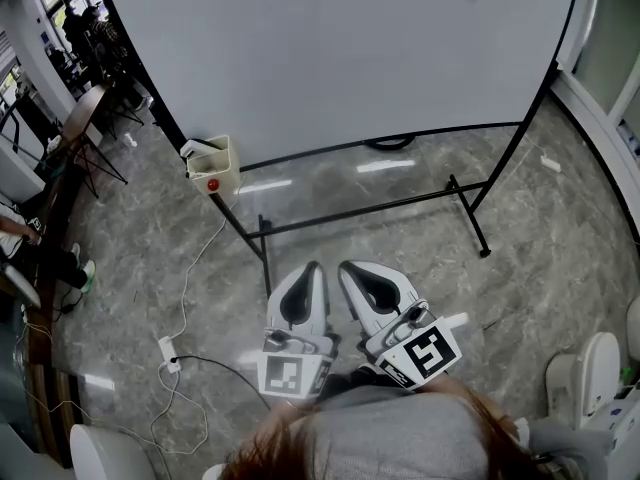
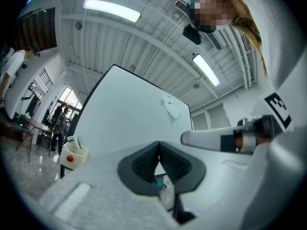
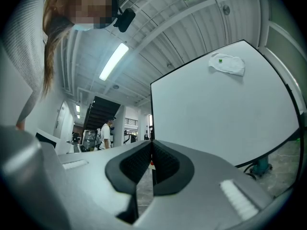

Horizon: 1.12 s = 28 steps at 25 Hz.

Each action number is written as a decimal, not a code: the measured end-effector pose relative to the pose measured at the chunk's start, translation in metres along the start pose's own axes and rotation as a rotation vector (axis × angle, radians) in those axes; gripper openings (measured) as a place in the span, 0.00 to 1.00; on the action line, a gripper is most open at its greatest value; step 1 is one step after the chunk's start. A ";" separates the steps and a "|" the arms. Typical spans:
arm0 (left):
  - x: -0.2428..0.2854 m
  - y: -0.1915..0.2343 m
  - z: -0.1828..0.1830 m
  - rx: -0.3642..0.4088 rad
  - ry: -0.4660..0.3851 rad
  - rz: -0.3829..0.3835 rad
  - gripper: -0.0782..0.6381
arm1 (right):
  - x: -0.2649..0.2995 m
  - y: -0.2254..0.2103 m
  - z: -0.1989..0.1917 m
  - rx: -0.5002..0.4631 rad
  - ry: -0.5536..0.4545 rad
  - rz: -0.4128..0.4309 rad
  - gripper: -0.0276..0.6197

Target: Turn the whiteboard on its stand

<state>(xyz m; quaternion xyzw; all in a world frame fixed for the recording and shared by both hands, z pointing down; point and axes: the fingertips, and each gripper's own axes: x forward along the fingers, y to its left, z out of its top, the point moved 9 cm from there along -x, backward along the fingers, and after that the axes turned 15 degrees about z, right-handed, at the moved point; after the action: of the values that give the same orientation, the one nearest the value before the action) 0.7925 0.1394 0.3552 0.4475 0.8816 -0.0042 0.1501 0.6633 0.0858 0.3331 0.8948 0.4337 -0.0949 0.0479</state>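
Note:
The large whiteboard (image 1: 340, 53) stands on a black tubular stand (image 1: 375, 208) ahead of me, its face blank. High on the board hangs a white cloth (image 3: 228, 63), also visible as the cloth (image 2: 171, 107) in the left gripper view. Both grippers are held side by side close to the person's body, well short of the stand and touching nothing. My left gripper (image 1: 312, 268) is shut with its pads meeting and nothing held. My right gripper (image 1: 350, 266) is shut and empty too. The left gripper view shows the whiteboard (image 2: 129, 114) beyond the jaws.
A beige box with a red button (image 1: 212, 165) hangs at the stand's left post. White cables (image 1: 185, 298) and a power strip (image 1: 168, 353) lie on the marble floor at left. Tables and people (image 1: 90, 108) stand far left; white seats (image 1: 590, 368) at right.

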 end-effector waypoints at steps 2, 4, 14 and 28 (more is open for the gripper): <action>0.006 -0.006 -0.003 -0.011 -0.002 -0.006 0.10 | -0.003 -0.006 0.000 -0.006 0.010 0.001 0.03; 0.012 -0.013 -0.005 -0.018 -0.002 -0.008 0.10 | -0.008 -0.013 0.001 -0.013 0.018 0.000 0.03; 0.031 -0.029 -0.014 -0.026 0.027 0.011 0.10 | -0.020 -0.043 -0.002 0.010 0.018 0.000 0.03; 0.143 0.034 -0.053 -0.032 0.027 -0.009 0.10 | 0.059 -0.140 -0.030 0.049 0.019 -0.092 0.03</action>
<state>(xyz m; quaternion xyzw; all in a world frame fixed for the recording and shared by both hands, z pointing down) 0.7266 0.2801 0.3720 0.4410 0.8855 0.0152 0.1453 0.5929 0.2225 0.3494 0.8758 0.4722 -0.0989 0.0176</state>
